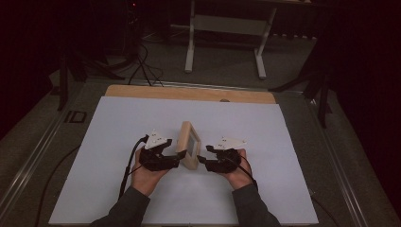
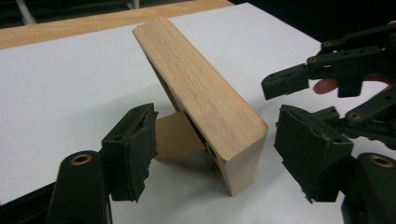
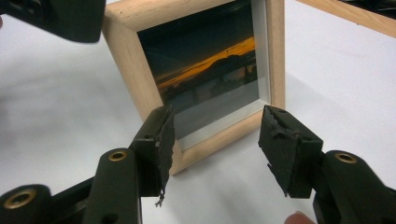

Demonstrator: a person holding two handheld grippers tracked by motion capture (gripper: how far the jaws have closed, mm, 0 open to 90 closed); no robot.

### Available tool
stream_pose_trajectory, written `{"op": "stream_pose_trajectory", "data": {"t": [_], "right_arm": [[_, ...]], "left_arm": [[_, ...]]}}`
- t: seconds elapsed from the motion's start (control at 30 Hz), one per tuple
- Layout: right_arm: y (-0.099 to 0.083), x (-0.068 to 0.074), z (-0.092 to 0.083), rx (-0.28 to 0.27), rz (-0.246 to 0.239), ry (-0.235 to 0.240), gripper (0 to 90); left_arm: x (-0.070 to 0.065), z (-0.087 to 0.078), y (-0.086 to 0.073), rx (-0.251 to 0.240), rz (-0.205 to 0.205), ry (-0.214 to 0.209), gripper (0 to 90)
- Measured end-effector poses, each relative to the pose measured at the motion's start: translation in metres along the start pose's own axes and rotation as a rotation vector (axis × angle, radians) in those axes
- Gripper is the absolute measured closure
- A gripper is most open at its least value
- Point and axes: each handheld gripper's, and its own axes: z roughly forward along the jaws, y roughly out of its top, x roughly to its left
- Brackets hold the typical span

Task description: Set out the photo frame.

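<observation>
1. High view: the picture frame (image 1: 188, 144) stands near the middle of the white sheet (image 1: 118, 156). Your left gripper (image 1: 176, 161) sits just to its left and your right gripper (image 1: 202, 159) just to its right, both low at its near end.
2. Left gripper view: your jaws stand apart on either side of the frame's wooden edge (image 2: 201, 100), with a gap on both sides, so nothing is clamped. The frame leans back on its rear prop (image 2: 175, 135). Bump the edge sideways and I judge it will slide or topple off the prop.
3. Right gripper view: your jaws are apart in front of the frame's lower rail (image 3: 219, 135), not touching. Pale wood surrounds glass over a dusky orange sunset photo (image 3: 205, 65). Close here and a pad may press the glass, tipping the frame backward.
</observation>
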Motion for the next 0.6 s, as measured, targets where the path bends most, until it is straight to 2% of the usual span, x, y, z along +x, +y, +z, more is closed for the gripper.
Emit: {"op": "stream_pose_trajectory", "data": {"t": [0.6], "right_arm": [[0.001,-0.01,-0.009,-0.027,0.032,-0.02,44.0]], "left_arm": [[-0.006,0.025,0.005,0.054,-0.04,0.014,32.8]]}}
